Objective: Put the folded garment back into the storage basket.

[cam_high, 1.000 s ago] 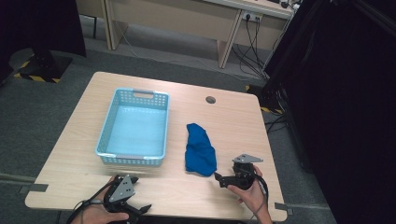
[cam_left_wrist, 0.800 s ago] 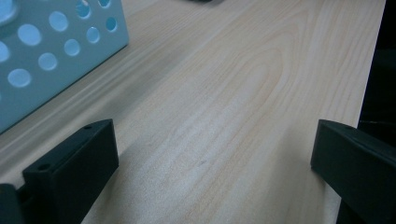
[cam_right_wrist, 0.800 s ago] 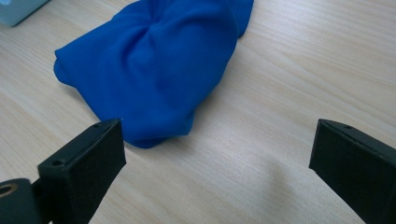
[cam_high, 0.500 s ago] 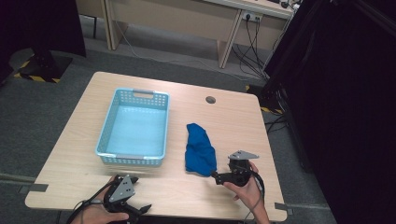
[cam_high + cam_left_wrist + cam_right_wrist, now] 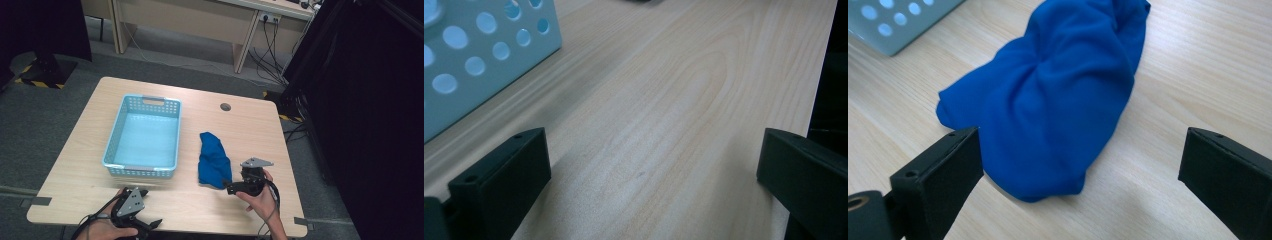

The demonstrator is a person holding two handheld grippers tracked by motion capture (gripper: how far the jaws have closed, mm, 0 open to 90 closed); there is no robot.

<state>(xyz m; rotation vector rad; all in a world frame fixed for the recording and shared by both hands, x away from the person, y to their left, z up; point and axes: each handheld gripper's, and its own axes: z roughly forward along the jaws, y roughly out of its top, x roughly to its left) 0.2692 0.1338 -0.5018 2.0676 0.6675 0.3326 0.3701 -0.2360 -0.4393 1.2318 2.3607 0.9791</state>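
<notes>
Nothing readable anywhere, honestly. No label or brand on the blue cloth (image 5: 1058,100) lying just ahead of the right gripper (image 5: 1080,175), none on the perforated light blue basket (image 5: 479,55) off to the left gripper's (image 5: 651,170) front-left, no markings on the black jaws either. Just bare wood grain on the table (image 5: 250,125). No numbers or signs to make out.

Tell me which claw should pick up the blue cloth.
Right. The right claw is open beside the blue cloth, its jaws facing it. The left claw sits apart, near the basket.
</notes>
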